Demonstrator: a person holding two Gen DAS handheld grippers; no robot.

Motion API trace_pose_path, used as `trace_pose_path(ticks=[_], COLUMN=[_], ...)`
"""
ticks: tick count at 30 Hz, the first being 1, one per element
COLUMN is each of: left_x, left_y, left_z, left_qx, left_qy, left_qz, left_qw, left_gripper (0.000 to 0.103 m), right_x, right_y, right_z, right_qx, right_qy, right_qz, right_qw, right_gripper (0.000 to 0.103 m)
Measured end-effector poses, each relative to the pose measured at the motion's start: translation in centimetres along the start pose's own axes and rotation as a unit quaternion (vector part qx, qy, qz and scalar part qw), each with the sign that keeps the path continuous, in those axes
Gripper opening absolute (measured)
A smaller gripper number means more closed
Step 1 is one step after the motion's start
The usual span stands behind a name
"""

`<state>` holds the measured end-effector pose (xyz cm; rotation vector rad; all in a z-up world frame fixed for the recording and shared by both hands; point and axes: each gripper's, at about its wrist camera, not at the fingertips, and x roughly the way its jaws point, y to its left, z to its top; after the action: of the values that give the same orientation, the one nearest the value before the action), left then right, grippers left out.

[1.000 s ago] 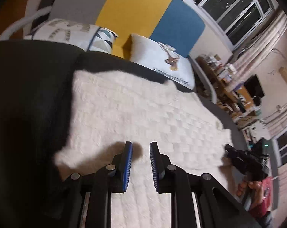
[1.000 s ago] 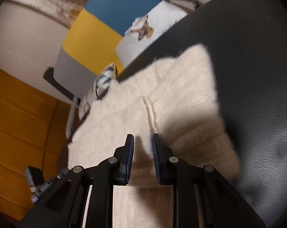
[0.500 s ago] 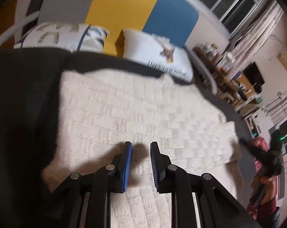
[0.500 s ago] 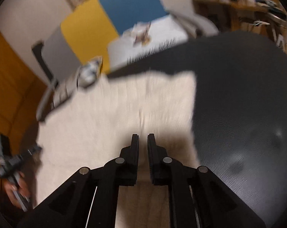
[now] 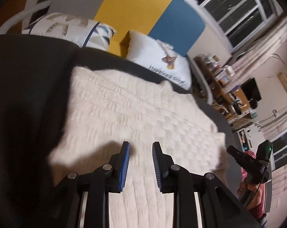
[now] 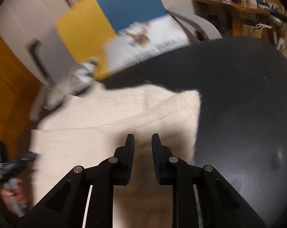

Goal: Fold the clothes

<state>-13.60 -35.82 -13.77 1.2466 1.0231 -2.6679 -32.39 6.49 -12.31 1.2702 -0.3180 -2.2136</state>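
Both grippers, left (image 5: 140,163) and right (image 6: 142,158), have just been parting their jaws and hang empty over the cream knit (image 5: 143,114), which lies flat on the dark surface (image 6: 247,104) from 6 toward 12 o'clock. To fold neatly, I'd pinch the near corners evenly, then carry them toward the pillows (image 5: 158,64) at 12 o'clock.

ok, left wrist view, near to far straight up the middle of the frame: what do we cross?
left gripper, open, nothing between its fingers → cream knit garment → dark surface → white pillow with the cartoon print → yellow headboard panel.
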Motion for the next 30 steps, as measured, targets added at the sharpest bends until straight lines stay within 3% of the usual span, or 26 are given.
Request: trace_pose_path(ticks=[2, 7, 12, 16, 22, 30], left_x=[-2.7, -8.0, -12.0, -13.4, -14.2, -13.9], left_y=[0.6, 2.7, 5.2, 6.9, 8.4, 9.9], left_z=[-2.0, -7.1, -11.9, -14.4, -17.5, -19.9], left_qx=[-0.01, -0.036, -0.058, -0.068, -0.085, -0.107], left_qy=[-0.009, -0.018, -0.014, -0.005, 0.007, 0.043], left_qz=[-0.019, -0.027, -0.008, 0.006, 0.008, -0.012], left_qw=[0.9997, 0.9988, 0.9982, 0.9977, 0.9963, 0.9932], left_gripper=[0.026, 0.026, 0.026, 0.027, 0.028, 0.03], right_x=[-3.1, -9.1, -11.0, -12.2, -12.7, -10.9], right_y=[-0.4, -3.4, -5.6, -7.2, -8.8, -7.5], right_z=[-2.0, -9.4, -16.2, -19.9, -22.2, -22.7], right_qx=[0.012, 0.071, 0.124, 0.159, 0.199, 0.202], right_qy=[-0.016, -0.001, 0.044, 0.05, 0.039, 0.054], right_qz=[0.054, 0.143, 0.132, 0.128, 0.165, 0.224], right_qw=[0.998, 0.987, 0.982, 0.978, 0.965, 0.952], right_gripper=[0.056, 0.058, 0.058, 0.058, 0.058, 0.058])
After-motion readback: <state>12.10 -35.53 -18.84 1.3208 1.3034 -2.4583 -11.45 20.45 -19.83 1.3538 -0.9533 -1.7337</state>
